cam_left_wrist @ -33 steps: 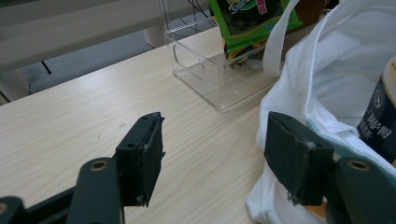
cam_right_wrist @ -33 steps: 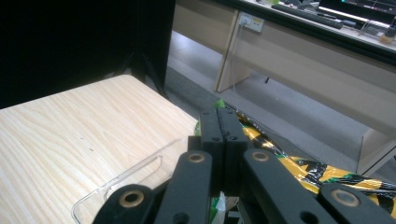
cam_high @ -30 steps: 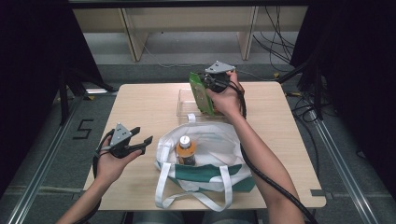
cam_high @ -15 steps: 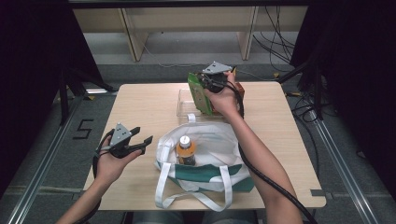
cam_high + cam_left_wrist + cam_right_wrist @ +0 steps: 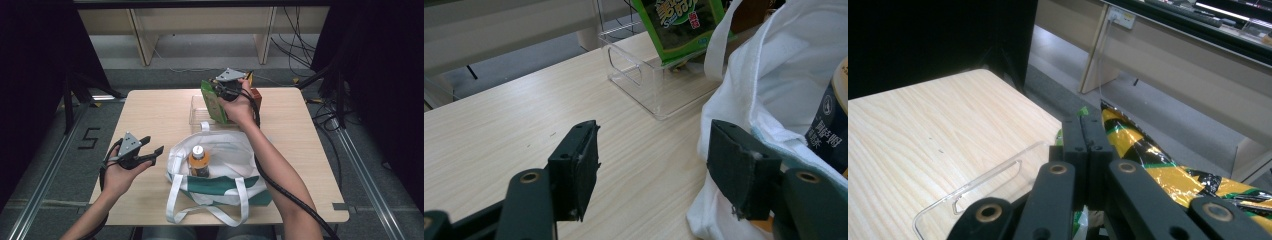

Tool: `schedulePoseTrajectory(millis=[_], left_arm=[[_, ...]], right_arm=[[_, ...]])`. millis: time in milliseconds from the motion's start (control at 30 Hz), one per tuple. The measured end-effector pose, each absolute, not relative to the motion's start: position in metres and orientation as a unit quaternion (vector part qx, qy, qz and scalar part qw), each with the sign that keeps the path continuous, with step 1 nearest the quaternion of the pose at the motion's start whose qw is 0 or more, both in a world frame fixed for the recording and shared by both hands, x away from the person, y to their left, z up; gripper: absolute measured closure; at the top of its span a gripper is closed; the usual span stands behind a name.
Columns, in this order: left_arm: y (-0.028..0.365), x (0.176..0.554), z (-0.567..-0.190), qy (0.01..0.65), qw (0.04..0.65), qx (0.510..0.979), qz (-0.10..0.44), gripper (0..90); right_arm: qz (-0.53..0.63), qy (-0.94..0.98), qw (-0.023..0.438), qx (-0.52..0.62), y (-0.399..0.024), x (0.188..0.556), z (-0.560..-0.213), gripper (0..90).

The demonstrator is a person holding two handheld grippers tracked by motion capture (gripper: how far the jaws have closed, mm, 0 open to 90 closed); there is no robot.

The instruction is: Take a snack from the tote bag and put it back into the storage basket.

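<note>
My right gripper (image 5: 220,93) is shut on the top edge of a green snack packet (image 5: 212,102), which hangs upright over a clear plastic container (image 5: 195,113) at the back of the table. In the right gripper view the jaws (image 5: 1087,125) are pressed together with a green sliver of the packet (image 5: 1082,111) between them. My left gripper (image 5: 153,145) stands open and empty just left of a white tote bag (image 5: 227,152). In the bag, a bottle with an orange cap (image 5: 199,160) stands upright. The left gripper view has the open jaws (image 5: 654,165) beside the bag's cloth (image 5: 774,85).
A yellow, black and green foil packet (image 5: 1148,155) lies right beside the right jaws. A brown object (image 5: 256,95) sits behind the right hand. The bag's handles (image 5: 175,207) trail toward the near table edge. Bare wooden tabletop (image 5: 150,110) extends left of the container.
</note>
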State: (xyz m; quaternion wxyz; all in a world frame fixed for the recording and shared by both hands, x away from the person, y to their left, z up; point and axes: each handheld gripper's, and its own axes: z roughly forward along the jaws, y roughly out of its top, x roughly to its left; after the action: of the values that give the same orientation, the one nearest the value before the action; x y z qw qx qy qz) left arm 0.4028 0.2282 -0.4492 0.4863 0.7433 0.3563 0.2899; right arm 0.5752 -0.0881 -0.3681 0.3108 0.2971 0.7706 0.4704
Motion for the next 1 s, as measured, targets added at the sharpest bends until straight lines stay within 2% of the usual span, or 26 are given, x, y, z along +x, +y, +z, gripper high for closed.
schedulePoseTrajectory(millis=[400,1000], left_arm=[[0.229,0.402,-0.449,0.358,0.485,0.744,0.289,37.0],[0.227,0.403,-0.449,0.351,0.488,0.745,0.289,37.0]], right_arm=[[0.454,0.779,0.306,0.305,-0.09,0.573,-0.377,90.0],[0.401,0.804,0.293,0.327,-0.126,0.547,-0.375,90.0]])
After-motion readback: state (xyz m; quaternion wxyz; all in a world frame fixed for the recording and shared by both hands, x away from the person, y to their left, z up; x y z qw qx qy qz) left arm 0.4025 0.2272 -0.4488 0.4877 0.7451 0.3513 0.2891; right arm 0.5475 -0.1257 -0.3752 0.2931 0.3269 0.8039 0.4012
